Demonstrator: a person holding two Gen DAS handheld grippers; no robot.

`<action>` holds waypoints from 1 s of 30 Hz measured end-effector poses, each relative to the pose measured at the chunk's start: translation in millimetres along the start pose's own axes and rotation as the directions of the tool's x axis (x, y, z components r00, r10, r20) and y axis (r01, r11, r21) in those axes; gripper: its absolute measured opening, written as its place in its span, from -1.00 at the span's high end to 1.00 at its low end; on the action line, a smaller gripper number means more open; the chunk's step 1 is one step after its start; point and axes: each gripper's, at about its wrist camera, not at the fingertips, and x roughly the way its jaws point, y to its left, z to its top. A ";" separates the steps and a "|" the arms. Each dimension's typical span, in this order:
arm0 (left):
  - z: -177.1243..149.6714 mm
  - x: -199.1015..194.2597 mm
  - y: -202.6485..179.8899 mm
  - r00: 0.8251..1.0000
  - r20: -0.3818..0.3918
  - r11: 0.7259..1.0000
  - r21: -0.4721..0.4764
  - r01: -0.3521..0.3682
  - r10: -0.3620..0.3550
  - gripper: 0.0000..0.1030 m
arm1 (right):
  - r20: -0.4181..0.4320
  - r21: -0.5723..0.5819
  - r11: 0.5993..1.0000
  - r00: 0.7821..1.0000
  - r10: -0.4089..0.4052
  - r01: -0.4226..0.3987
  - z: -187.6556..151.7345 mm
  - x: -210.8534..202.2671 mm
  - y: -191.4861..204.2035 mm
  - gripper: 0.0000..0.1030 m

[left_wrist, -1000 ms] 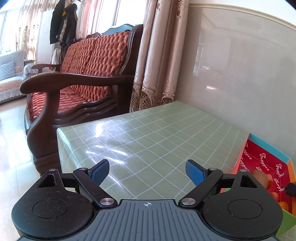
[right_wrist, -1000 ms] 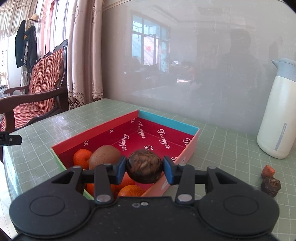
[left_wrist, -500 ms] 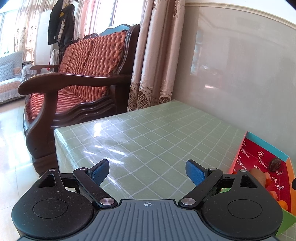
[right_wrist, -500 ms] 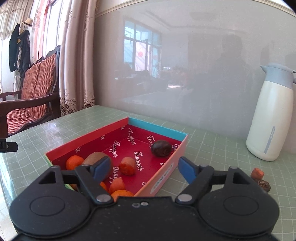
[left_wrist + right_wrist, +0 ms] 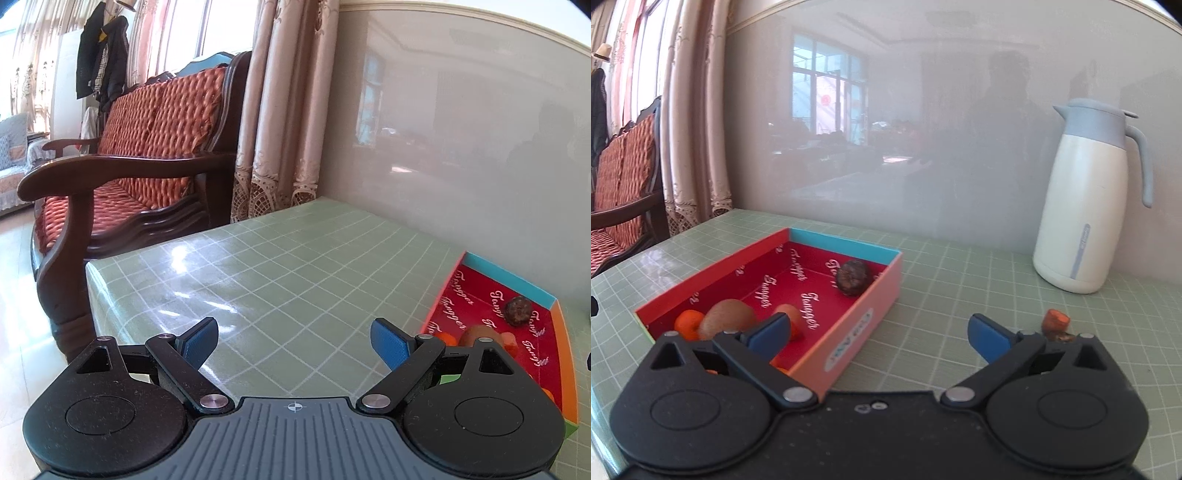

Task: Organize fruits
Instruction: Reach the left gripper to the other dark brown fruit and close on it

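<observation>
My right gripper (image 5: 877, 334) has just opened its jaws, empty; next I'd swing right toward the orange fruit (image 5: 1055, 319) on the counter (image 5: 942, 295), left gripper (image 5: 295, 341) open.

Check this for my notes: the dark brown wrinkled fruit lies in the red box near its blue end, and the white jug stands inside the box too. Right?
Not quite. The right wrist view shows the white jug standing on the table, outside the red box. The dark brown wrinkled fruit does lie near the blue end.
</observation>
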 end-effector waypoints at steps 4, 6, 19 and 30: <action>-4.1 -7.8 -23.2 0.999 0.017 0.998 0.050 0.046 -0.047 -0.73 | -0.002 0.017 0.998 0.999 -0.054 0.054 -2.4 -4.8 -17.6 -1.00; -7.3 -13.6 -39.3 0.996 0.031 0.993 0.091 0.075 -0.078 -0.73 | -0.002 0.034 0.996 0.997 -0.083 0.083 -3.5 -8.3 -29.7 -1.00; -36.0 -52.4 -148.2 0.941 0.006 0.897 0.304 0.322 -0.340 -0.73 | -0.021 0.199 0.917 0.937 -0.347 0.345 -21.9 -50.2 -136.8 -1.00; -58.8 -66.4 -242.1 0.873 -0.090 0.776 0.422 0.469 -0.479 -0.73 | -0.066 0.315 0.749 0.800 -0.596 0.584 -48.2 -93.2 -206.1 -1.00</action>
